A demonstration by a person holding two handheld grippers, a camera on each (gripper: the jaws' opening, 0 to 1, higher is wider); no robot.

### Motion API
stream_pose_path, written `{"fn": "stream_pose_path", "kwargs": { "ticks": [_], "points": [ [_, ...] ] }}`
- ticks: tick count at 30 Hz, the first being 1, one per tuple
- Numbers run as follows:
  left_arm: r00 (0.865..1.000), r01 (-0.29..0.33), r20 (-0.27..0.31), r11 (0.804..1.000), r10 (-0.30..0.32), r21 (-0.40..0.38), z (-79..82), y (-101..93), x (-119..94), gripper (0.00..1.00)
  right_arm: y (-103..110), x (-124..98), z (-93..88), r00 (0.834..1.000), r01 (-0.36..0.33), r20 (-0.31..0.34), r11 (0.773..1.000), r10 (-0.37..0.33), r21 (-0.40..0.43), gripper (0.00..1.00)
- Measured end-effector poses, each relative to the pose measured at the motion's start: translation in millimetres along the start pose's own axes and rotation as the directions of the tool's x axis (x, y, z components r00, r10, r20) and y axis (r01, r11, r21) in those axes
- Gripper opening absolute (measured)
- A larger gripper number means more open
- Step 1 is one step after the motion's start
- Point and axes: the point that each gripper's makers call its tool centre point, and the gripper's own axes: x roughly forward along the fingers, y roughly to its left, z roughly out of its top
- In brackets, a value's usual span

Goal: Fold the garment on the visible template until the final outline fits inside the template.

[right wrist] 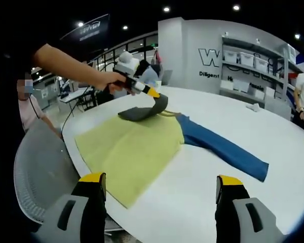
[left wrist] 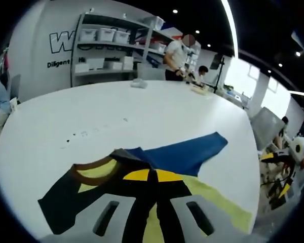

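Your garment, a yellow-green long-sleeved shirt with dark charcoal and blue sleeves (right wrist: 137, 147), lies on the round white worktop (right wrist: 273, 126) near its edge. In the right gripper view the yellow body is spread flat, back side up as far as the view lets me judge, and the blue sleeve (right wrist: 223, 149) runs straight out across the bare worktop.

Your left gripper (right wrist: 151, 104) shows in the right gripper view, held in your left hand (right wrist: 111, 81), with its dark fingers closed on the charcoal sleeve (right wrist: 134, 114), lifting that cloth off the worktop and back over the shoulder of the shirt. In the left gripper view the same fingers come together in the middle, yellow tips (left wrist: 164, 175) pressed against dark fabric, with the brown-trimmed collar (left wrist: 96, 169) just to one side.

Your right gripper (right wrist: 159, 195) hangs over the near edge of the worktop, its two fingers set wide apart with nothing between them, the yellow hem just beyond them.

A grey mesh chair back (right wrist: 38, 167) stands beside the worktop. Shelving with white storage bins (left wrist: 106, 35) lines the far wall, and a person in a white top (left wrist: 177, 55) stands at the far side.
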Motion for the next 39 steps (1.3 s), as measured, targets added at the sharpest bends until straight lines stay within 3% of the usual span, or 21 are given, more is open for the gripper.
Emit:
{"fn": "stream_pose_path", "kwargs": {
  "ticks": [20, 39],
  "points": [
    [0.996, 0.026, -0.080, 0.999, -0.028, -0.019, -34.5, -18.5, 41.3, 0.00, -4.4, -1.4, -7.4, 1.000, 0.008, -0.015, 1.000, -0.008, 0.025, 0.88],
    [0.991, 0.035, -0.132, 0.999, -0.037, -0.022, -61.0, -28.5, 62.4, 0.00, -4.7, -2.2, -18.3, 0.999, 0.016, -0.031, 0.999, -0.014, 0.049, 0.87]
  ]
}}
